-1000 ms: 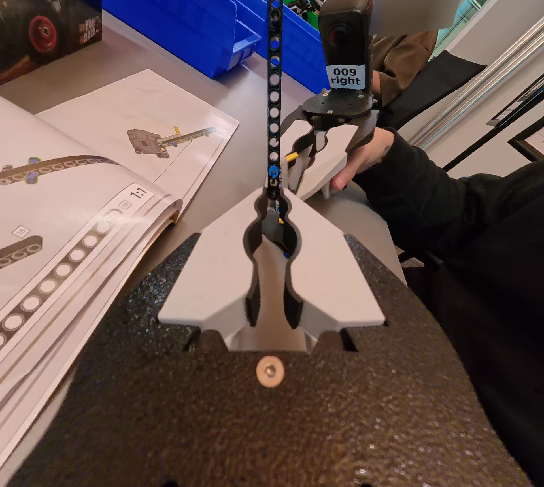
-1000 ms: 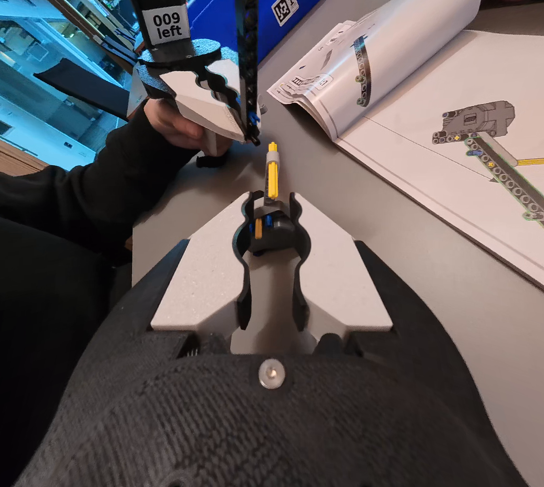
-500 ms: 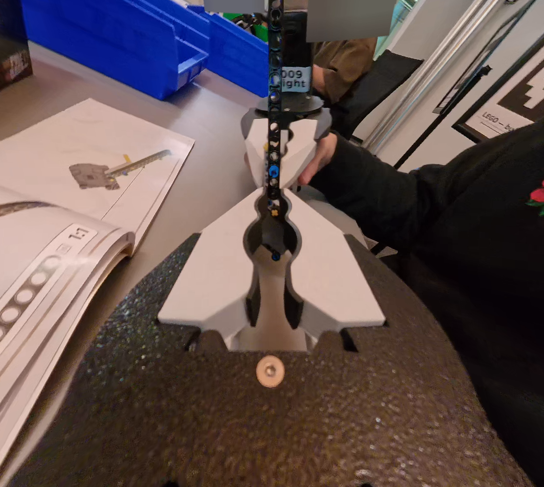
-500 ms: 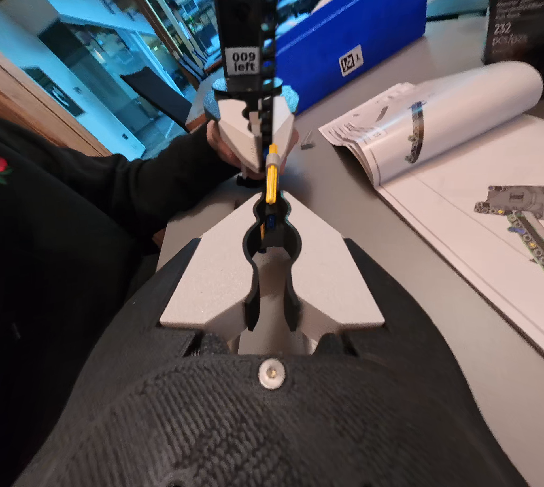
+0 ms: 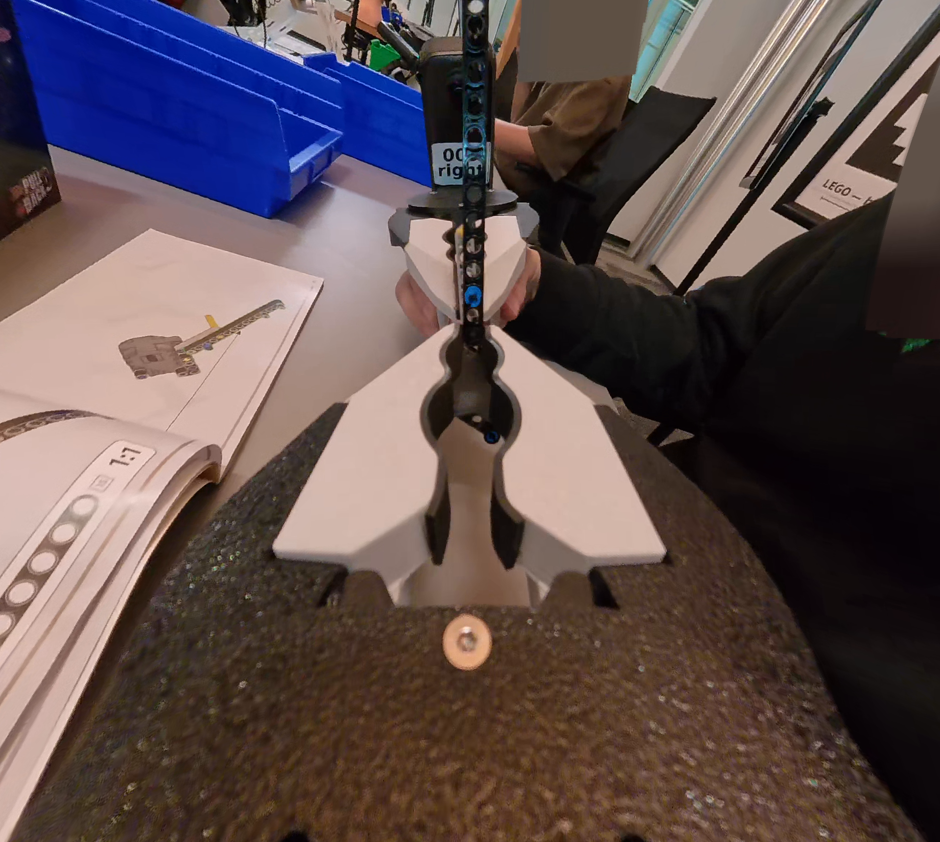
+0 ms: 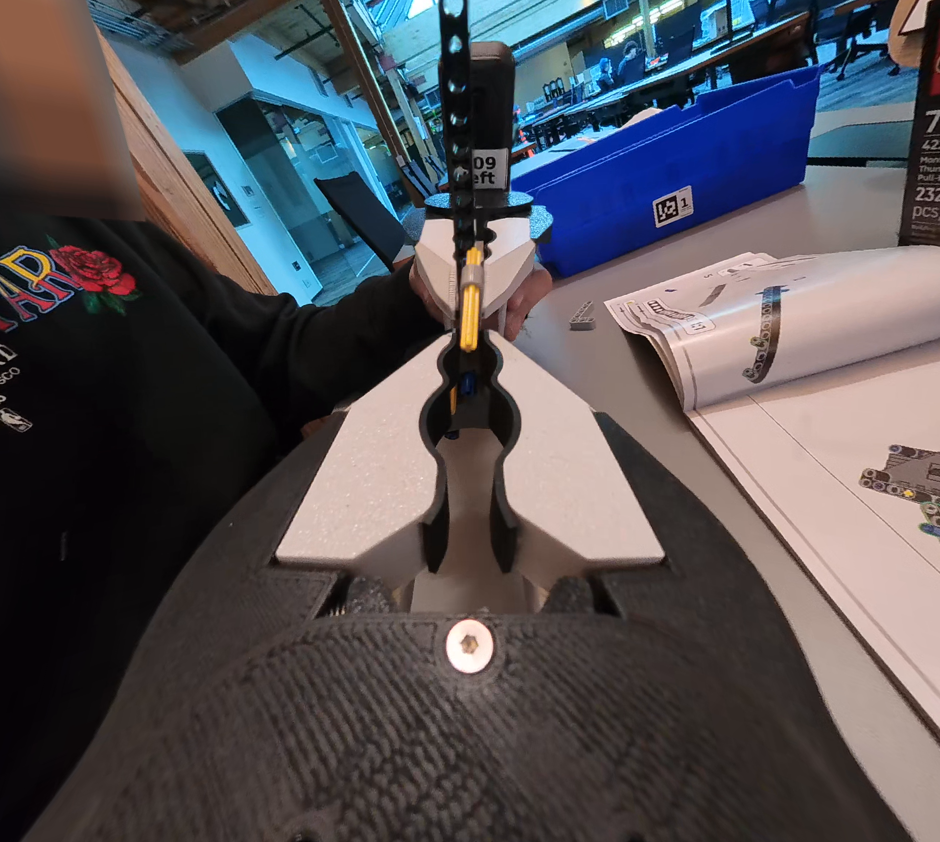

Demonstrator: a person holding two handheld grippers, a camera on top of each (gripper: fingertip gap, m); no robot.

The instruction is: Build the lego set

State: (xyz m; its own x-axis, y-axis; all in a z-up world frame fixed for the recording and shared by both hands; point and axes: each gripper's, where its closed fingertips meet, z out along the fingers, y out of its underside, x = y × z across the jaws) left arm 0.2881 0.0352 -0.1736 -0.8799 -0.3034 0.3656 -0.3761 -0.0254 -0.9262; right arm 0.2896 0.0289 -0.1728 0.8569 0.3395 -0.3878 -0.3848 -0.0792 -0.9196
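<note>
My left gripper [image 5: 470, 339] is shut on the lower end of a long black beam with a row of holes [image 5: 474, 69]; the beam stands upright and carries a blue pin near its base. My right gripper [image 6: 469, 344] is shut on a dark piece with a yellow axle [image 6: 470, 308] that points forward, a grey sleeve near its tip. The two grippers face each other tip to tip above the grey table. In the right wrist view the axle tip is at the foot of the beam [image 6: 452, 54]; I cannot tell whether it is in a hole. The left gripper [image 6: 475, 308] also shows there, the right gripper [image 5: 463, 308] in the left wrist view.
An open instruction booklet [image 5: 152, 359] lies on the grey table [image 5: 325, 232], also in the right wrist view [image 6: 814, 359]. Blue bins [image 5: 178, 105] stand behind it. A small grey angled piece [image 6: 582, 316] lies near the booklet. A set box [image 6: 923, 130] stands at the right edge. Both grippers' tips are close together, under 4 cm apart.
Both grippers have swung round to face each other and closed the gap. The yellow axle tip, earlier short of the beam, now sits at the beam's lower holes.
</note>
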